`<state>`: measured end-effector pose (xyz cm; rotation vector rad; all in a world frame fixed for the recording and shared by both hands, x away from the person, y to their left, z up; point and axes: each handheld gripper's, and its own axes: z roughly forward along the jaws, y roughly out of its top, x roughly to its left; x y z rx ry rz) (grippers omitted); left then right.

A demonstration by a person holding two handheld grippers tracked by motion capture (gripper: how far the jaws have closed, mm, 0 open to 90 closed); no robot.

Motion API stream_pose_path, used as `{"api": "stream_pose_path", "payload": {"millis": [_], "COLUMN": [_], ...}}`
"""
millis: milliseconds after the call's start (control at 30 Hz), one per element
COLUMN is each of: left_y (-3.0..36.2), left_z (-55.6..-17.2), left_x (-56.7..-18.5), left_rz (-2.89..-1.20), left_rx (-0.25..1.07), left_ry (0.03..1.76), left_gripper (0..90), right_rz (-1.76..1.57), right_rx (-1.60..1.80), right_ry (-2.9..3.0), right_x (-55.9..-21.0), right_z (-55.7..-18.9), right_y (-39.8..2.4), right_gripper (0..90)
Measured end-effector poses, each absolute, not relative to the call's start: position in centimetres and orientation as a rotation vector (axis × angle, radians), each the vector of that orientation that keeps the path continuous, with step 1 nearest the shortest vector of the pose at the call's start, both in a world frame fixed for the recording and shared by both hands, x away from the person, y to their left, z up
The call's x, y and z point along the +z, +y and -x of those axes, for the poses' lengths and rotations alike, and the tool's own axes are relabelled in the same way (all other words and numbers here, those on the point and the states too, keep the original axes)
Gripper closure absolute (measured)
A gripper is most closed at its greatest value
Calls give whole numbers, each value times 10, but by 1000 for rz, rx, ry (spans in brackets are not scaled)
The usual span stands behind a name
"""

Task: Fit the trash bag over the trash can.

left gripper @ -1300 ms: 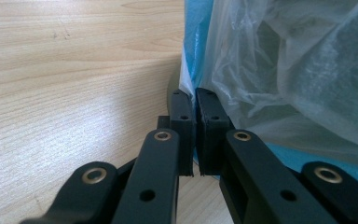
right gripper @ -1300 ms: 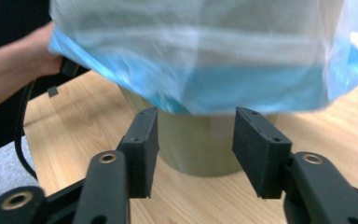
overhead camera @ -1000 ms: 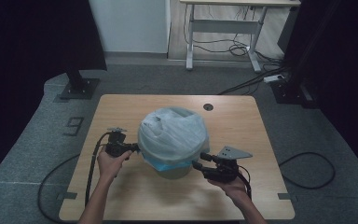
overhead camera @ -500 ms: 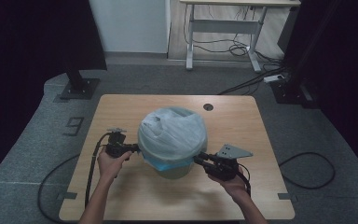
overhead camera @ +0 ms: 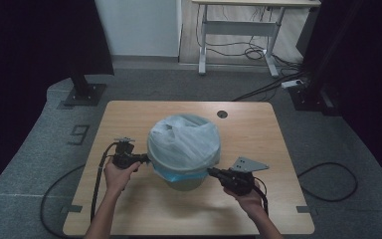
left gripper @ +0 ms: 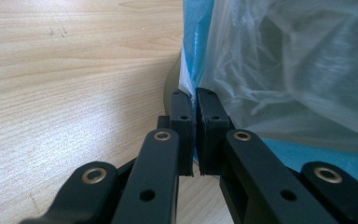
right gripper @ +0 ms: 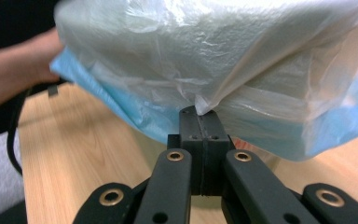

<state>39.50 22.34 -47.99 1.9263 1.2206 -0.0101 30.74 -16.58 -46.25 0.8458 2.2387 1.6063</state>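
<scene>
I see the wooden surface (overhead camera: 129,209) with the bin (overhead camera: 184,174) standing near its middle. A thin plastic bag (overhead camera: 184,142) lines the bin and folds over its rim. My left gripper (overhead camera: 140,158), at the bin's left side, pinches the bag's edge. My right gripper (overhead camera: 214,172), at the bin's right side, has just been closing, and its jaws now pinch a fold of bag. Bare wood lies all around the bin.

floor: grey carpet (overhead camera: 40,149) around the wooden table (overhead camera: 144,112)
wall: white panel (overhead camera: 139,25) at the far side
curtains: black drapes (overhead camera: 30,45) left and right
furniture: white desk frame (overhead camera: 238,35) at the back, cables (overhead camera: 238,50) beneath
stand: black base (overhead camera: 83,93) far left
light: dim
</scene>
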Motion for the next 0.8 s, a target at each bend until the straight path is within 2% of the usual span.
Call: {"api": "stream_pose_path", "payload": {"millis": [400,800], "left_y": [215,204], "left_z": [-398,-401], "left_x": [-492,-508], "left_rz": [-1981,-2020], "left_rx": [-20,-56], "left_ry": [1245,1255], "left_gripper": [872,868], "right_rz": [-934,-1024], "right_rx": [1375,1310], "right_ry": [2412,2435], "right_x": [-513,-532], "right_z": [-322,-332], "right_y": [-154,-168], "right_gripper": [893,892]}}
